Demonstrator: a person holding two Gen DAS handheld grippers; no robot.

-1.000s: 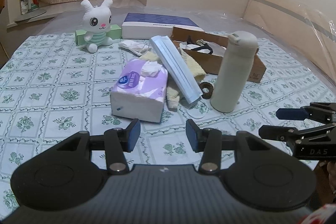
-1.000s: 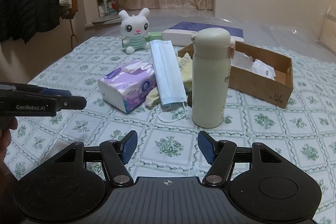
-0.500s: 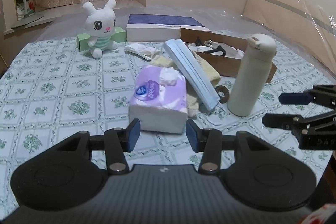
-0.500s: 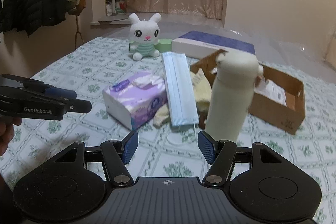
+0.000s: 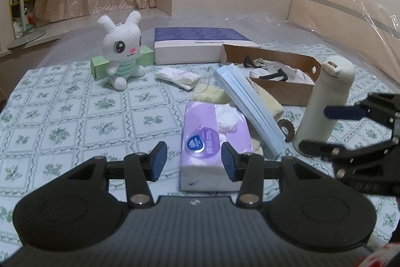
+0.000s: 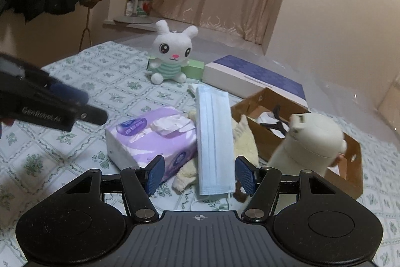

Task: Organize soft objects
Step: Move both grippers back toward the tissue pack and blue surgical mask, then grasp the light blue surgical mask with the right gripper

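Note:
A purple tissue pack (image 5: 212,139) lies on the patterned cloth, just past my open, empty left gripper (image 5: 192,162). A stack of blue face masks (image 5: 250,106) leans across it onto a yellow cloth (image 5: 265,101). A white plush bunny (image 5: 122,54) sits at the back left. In the right wrist view the tissue pack (image 6: 150,137), the masks (image 6: 215,139) and the yellow cloth (image 6: 245,142) lie in front of my open, empty right gripper (image 6: 200,174). The bunny (image 6: 172,54) sits further back.
A cream thermos (image 5: 325,104) stands right of the masks, near the right gripper's fingers (image 5: 342,111). Behind it is an open cardboard box (image 5: 282,71) with items inside. A blue-lidded flat box (image 5: 202,44), a green box (image 5: 97,66) and a crumpled white cloth (image 5: 177,76) lie at the back.
Both grippers have moved forward and left toward the pile; the tissue pack and masks now sit closer to them. Both stay open. The objects have not moved.

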